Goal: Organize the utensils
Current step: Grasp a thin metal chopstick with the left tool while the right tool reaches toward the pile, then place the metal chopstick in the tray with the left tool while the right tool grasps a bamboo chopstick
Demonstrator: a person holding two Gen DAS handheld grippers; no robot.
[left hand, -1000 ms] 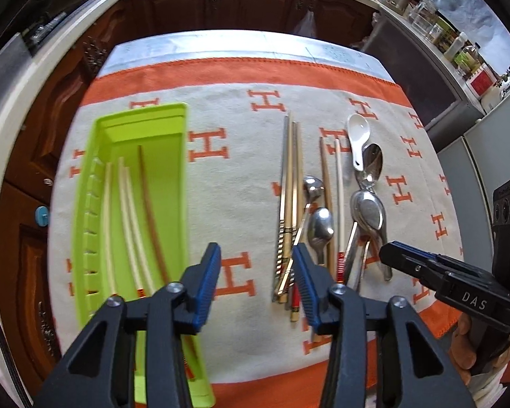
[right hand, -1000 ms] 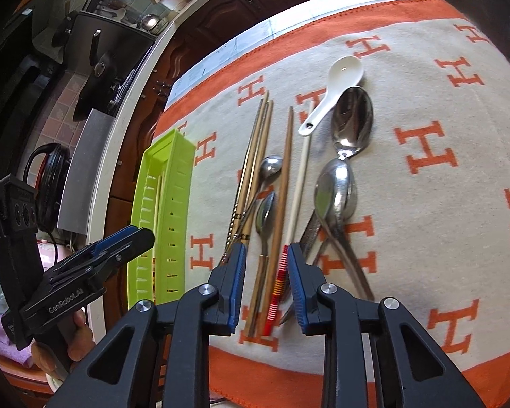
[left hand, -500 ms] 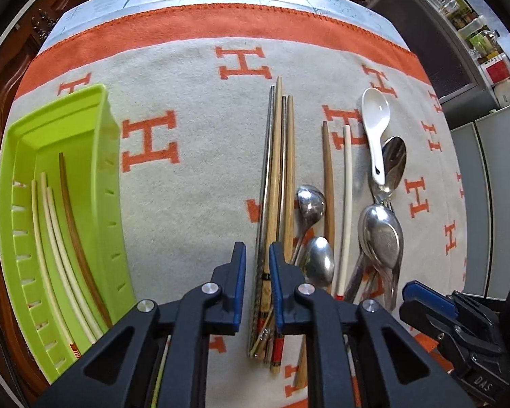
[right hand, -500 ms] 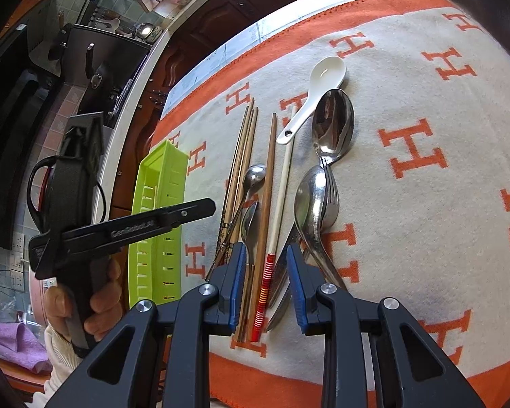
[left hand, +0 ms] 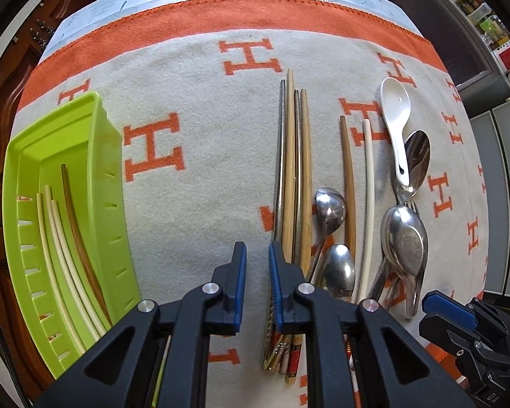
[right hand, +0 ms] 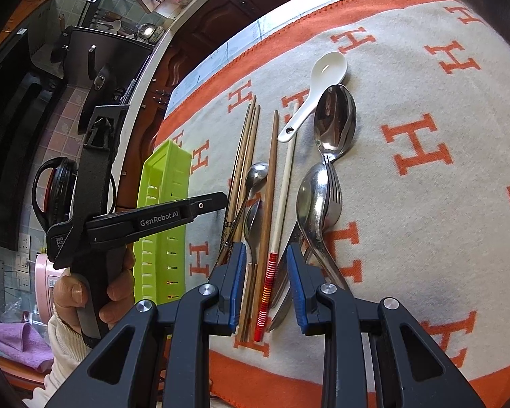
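My left gripper (left hand: 257, 248) points straight down at the cloth (left hand: 204, 156). Its jaws have just been closing and now stand only a narrow slit apart. Bare cloth shows through that slit, and I see no utensil pinched in it. The bundle of chopsticks (left hand: 294, 170) lies just beside the right-hand finger, with its near ends running under that finger. One twisted metal stick sits at the very edge of the gap.

My right gripper (right hand: 266, 248) hangs tilted over the near ends of the loose pieces, jaws moderately apart and gripping nothing. A red-striped chopstick (right hand: 267, 289) and some brown ones show between its fingers, down on the cloth.

The green tray (left hand: 108, 156) sits at the left edge of the cloth, well apart from the pile. It holds three pale sticks and a brown one (left hand: 61, 238). To the right of the bundle lie steel spoons (left hand: 406, 238) (a fork is tucked among them) and a white spoon (left hand: 396, 108).
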